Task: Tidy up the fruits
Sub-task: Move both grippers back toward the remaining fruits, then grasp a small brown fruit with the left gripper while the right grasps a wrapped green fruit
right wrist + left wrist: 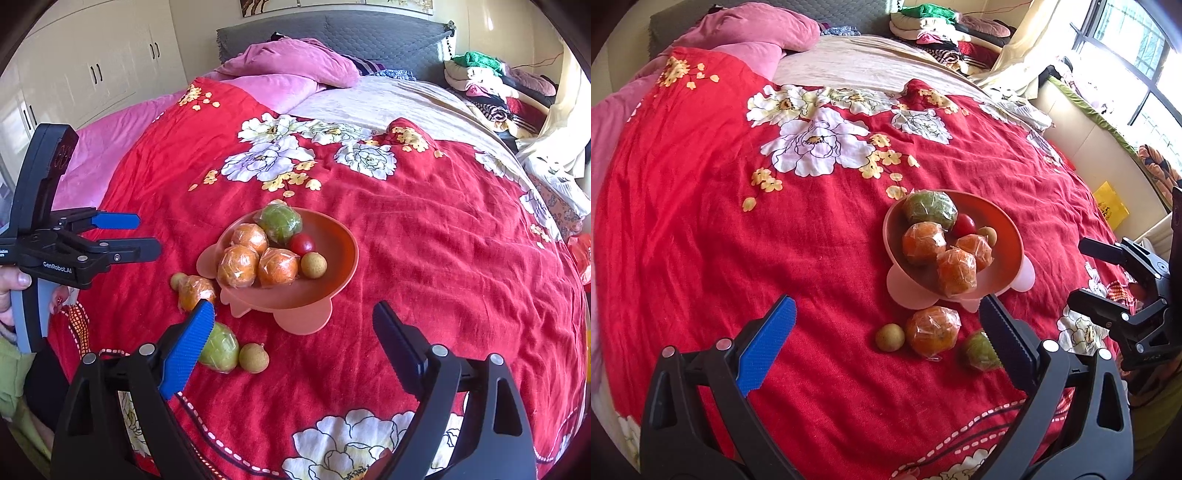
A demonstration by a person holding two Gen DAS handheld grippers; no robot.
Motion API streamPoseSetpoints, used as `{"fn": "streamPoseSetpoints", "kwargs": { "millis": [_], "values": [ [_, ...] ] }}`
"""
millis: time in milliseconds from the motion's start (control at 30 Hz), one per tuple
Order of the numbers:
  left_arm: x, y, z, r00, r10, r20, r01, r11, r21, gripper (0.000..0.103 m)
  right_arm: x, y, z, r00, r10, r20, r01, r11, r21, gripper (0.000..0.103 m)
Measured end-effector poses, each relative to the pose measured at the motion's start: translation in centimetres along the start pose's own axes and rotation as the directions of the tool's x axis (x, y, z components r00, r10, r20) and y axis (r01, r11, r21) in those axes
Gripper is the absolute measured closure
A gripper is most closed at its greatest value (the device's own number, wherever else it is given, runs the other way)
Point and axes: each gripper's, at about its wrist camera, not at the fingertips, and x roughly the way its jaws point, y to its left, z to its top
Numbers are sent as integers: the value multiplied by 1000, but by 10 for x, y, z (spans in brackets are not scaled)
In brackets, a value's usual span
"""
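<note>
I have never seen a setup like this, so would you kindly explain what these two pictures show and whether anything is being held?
A person holds two handheld tongs, one per hand, each with a fisheye camera looking along its fingers. One picture comes from the left tongs, the other from the right tongs. Both are open and hold nothing.

On the red floral bedspread stands a salmon-pink plastic bowl with three wrapped oranges, a wrapped green fruit, a red tomato and a tan longan. Outside it lie a plastic-wrapped orange, a wrapped green citrus and two small tan longans.
</note>
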Motion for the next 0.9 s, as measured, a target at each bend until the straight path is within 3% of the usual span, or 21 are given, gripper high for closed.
{"fn": "streamPoseSetpoints", "kwargs": {
  "millis": [900],
  "values": [
    [-10, 2, -29, 1000, 17, -4, -17, 1000, 15, 10, 1, 38, -17, 999, 10, -33, -12, 997, -74, 12]
  ]
}}
